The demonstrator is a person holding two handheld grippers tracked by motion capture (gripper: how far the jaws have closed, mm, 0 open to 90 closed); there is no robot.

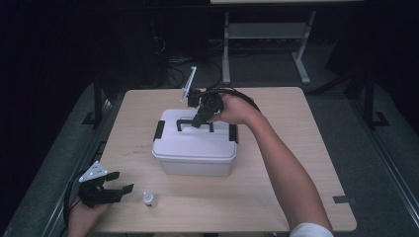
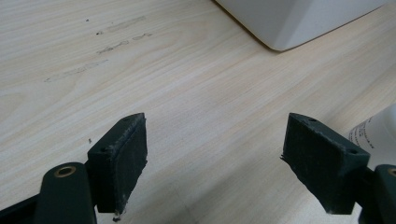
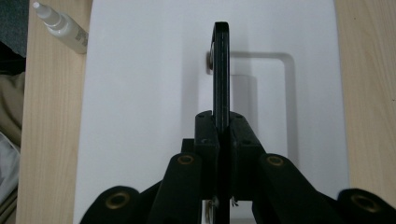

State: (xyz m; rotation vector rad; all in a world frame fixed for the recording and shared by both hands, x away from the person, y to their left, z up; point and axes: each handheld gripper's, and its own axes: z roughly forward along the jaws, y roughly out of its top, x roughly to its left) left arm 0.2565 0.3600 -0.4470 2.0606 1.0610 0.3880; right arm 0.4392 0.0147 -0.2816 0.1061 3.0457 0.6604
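A white plastic box [image 1: 195,148] with black side latches stands in the middle of the table. Its black carry handle [image 1: 194,123] stands raised on the lid [image 3: 140,93]. My right gripper [image 1: 201,120] reaches over the lid from the far side and is shut on that handle [image 3: 221,70], which shows as a thin upright bar pinched between the pads. My left gripper [image 1: 122,181] rests near the table's front left corner, open, with bare tabletop between its pads [image 2: 123,158]. A small white dropper bottle [image 1: 149,199] stands just right of it.
The box's rounded corner [image 2: 285,23] and the bottle's edge [image 2: 378,135] border the left gripper view. The bottle [image 3: 63,28] lies beyond the lid in the right gripper view. A desk frame [image 1: 267,34] and cables stand on the floor behind the wooden table [image 1: 296,128].
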